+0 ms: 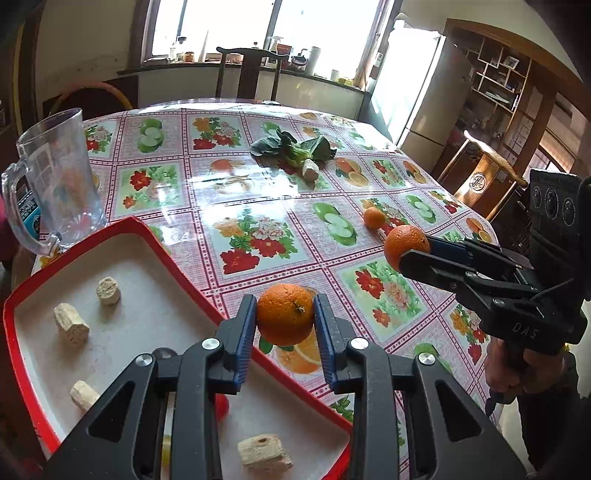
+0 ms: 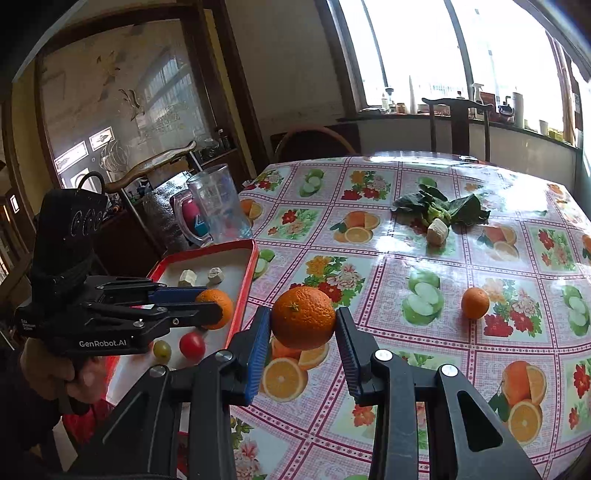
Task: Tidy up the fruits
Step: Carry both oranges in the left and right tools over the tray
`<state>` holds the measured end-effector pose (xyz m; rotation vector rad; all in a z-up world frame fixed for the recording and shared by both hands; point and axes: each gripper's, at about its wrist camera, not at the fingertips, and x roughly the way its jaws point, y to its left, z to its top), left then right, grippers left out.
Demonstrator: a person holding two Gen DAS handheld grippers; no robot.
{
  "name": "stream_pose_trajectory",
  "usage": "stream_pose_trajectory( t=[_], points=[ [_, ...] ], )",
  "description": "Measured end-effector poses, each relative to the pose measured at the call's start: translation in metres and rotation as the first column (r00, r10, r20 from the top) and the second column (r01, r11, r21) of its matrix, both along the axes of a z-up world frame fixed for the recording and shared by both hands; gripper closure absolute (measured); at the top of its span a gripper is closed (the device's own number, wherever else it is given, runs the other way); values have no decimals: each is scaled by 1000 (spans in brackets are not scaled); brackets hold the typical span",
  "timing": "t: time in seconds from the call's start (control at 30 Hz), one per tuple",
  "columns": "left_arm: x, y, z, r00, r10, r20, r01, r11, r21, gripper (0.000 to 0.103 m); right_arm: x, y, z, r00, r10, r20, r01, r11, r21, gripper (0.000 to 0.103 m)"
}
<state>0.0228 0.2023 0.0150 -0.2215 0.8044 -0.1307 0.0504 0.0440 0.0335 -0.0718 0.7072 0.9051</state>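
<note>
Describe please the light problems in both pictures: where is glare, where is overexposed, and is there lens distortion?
Left wrist view: the window is blown out white, glare streaks the glossy tablecloth, and the fisheye bends the room's edges. Right wrist view: the window is overexposed, a bright sheen lies on the tablecloth near the greens, and the corners are dark.
</note>
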Motion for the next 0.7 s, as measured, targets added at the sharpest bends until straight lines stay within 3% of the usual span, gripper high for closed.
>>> stream_pose_trajectory(
  t=[0.7],
  points=[
    [-76, 70, 8, 982, 189, 29, -189, 982, 10, 74, -37, 46, -6, 988, 144, -49, -142, 989, 50, 67]
  ],
)
